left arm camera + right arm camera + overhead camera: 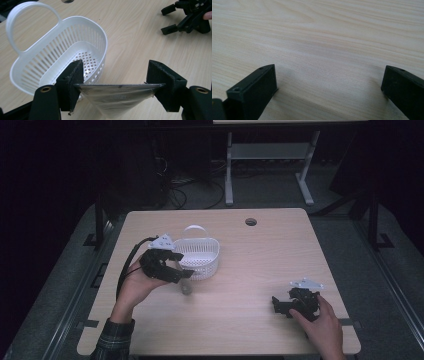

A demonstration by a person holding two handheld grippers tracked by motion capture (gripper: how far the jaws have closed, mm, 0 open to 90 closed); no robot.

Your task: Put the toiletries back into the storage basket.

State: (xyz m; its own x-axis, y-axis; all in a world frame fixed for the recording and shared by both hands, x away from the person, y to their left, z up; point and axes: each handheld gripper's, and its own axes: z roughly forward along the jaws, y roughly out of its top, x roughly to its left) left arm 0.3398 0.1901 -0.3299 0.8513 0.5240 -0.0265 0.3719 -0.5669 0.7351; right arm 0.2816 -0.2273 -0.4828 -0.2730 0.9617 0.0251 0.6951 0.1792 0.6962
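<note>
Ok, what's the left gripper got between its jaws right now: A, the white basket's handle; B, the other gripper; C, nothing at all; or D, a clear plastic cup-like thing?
D: in the left gripper view the left gripper has its pads pressed on the two sides of a clear plastic cup-like thing, which hangs beside the white basket and not in it.

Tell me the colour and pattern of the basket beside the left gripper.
The basket is white, with slotted walls and a perforated bottom, clearest in the left gripper view.
</note>
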